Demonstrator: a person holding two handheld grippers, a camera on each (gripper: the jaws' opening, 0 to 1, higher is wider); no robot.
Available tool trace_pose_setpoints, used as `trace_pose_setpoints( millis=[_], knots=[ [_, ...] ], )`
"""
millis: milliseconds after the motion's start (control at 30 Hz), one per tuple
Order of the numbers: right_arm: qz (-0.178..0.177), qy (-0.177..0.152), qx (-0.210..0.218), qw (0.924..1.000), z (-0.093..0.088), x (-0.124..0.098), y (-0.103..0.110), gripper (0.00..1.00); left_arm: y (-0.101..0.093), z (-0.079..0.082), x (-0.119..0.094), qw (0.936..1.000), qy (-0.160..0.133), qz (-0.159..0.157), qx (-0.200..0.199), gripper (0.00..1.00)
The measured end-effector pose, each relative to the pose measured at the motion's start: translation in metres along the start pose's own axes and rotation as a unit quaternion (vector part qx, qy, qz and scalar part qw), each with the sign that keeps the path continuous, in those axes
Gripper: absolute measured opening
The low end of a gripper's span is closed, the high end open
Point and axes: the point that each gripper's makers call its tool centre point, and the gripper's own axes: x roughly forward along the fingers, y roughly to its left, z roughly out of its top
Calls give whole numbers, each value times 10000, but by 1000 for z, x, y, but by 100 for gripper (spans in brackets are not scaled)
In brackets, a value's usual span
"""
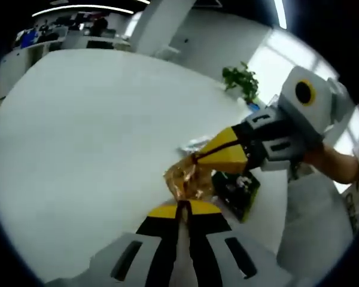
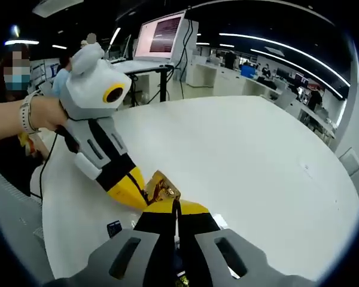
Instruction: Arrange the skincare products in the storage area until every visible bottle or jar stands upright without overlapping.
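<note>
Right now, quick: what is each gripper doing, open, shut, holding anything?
Left gripper: shut on the gold packet.
Right gripper: shut, pinching the same gold packet from the other side.

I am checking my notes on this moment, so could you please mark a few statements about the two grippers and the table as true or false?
1. Both grippers pinch the same crinkly gold packet. True: the left gripper and the right gripper meet on it with jaws closed.
2. The table is dark wood. False: it is white.
3. A potted plant stands at the far edge of the table. True.
4. The gold packet lies flat on the table, untouched. False: it is gripped between the two grippers.
5. A monitor is switched on beyond the table in the right gripper view. True.
</note>
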Motion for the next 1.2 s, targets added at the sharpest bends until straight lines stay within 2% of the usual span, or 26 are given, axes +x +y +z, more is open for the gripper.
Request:
trace_pose_setpoints(
  millis=[233,333,433,500,533,633,733,900,1200],
  knots=[
    [-56,40,-29,10000,-2,2,-6,1,10,7,-8,9998,-179,126,1,4],
    [-62,89,-170,9998,-5,4,-7,1,19,13,-16,9989,-321,323,59,5],
    [-69,141,-227,9996,-8,6,-8,1,16,16,-21,9982,-332,410,278,4],
    [-83,185,-212,9996,-10,7,-9,1,15,15,-19,9961,-229,484,696,3],
    [-83,205,-258,9994,-11,8,-9,1,15,16,-18,9935,-191,548,977,3],
    [-49,241,-282,9993,-13,10,-8,1,12,18,-12,9874,-136,756,1381,4],
    [-52,265,-321,9991,-14,10,-8,1,1,17,-4,9869,-93,625,1486,5],
    [-77,334,-334,9989,-17,12,-9,1,-3,13,6,9746,186,738,2104,9],
    [-126,387,-365,9985,-21,12,-11,1,5,10,13,9621,388,957,2525,10]
  ],
)
